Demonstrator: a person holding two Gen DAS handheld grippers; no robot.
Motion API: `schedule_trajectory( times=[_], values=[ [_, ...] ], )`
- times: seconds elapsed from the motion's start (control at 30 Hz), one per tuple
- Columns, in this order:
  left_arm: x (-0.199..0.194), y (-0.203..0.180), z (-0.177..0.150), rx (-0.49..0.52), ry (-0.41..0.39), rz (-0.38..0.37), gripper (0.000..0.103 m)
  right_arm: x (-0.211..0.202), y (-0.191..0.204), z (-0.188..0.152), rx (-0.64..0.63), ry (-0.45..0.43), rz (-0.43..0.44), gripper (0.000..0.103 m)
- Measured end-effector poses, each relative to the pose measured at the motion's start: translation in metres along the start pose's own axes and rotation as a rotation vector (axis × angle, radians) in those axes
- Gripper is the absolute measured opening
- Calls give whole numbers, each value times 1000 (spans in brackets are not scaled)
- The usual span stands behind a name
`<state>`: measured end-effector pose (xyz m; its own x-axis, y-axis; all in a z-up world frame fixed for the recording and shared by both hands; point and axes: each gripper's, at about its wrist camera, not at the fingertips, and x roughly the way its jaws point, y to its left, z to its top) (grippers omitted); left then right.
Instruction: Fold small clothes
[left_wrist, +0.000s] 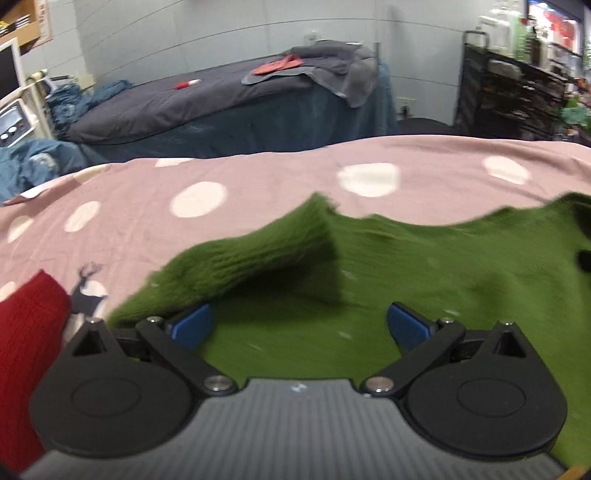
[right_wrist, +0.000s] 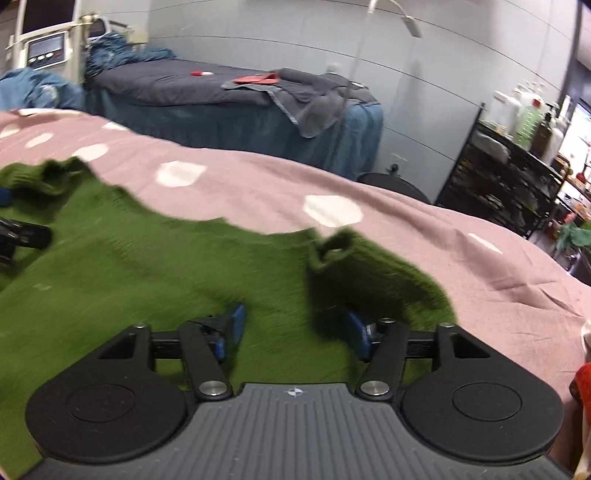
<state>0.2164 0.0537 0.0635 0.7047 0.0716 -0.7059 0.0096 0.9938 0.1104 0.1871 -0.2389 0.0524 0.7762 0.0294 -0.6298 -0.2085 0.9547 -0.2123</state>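
Left tongs (left_wrist: 299, 325) and right tongs (right_wrist: 295, 328) both spread wide over the green sweater (left_wrist: 424, 273); neither grips it.

The fuzzy green knitted sweater (left_wrist: 424, 266) is smearing into motion blur and running off the right and bottom edges of the left wrist view. A folded sleeve is covering the tip of the left blue pad (left_wrist: 192, 325). The red ribbed knit garment (left_wrist: 26, 354) is being cropped by the left edge.

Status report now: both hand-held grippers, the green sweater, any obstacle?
Left hand-held gripper open over green sweater. Right hand-held gripper open, beside folded-in sleeve. Sweater on pink dotted sheet. Red garment at left edge, apart.
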Motion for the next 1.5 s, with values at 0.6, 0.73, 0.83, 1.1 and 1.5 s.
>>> schedule_trajectory(
  times=[0.6, 0.73, 0.83, 1.1, 1.5],
  values=[
    [37, 26, 1, -22, 42, 10, 103, 25, -29, -5, 130, 27, -77, 103],
    [26, 27, 0, -6, 20, -4, 103, 23, -29, -3, 126, 18, -76, 103],
    [-4, 31, -7, -32, -59, -13, 103, -2, -25, -4, 106, -105, -104, 103],
    [-68, 52, -67, -221, -140, -116, 103, -83, 6, -34, -61, -246, 57, 103],
    [-58, 52, -107, -60, -168, -119, 103, -85, 4, -86, 50, -77, 207, 103]
  ],
)
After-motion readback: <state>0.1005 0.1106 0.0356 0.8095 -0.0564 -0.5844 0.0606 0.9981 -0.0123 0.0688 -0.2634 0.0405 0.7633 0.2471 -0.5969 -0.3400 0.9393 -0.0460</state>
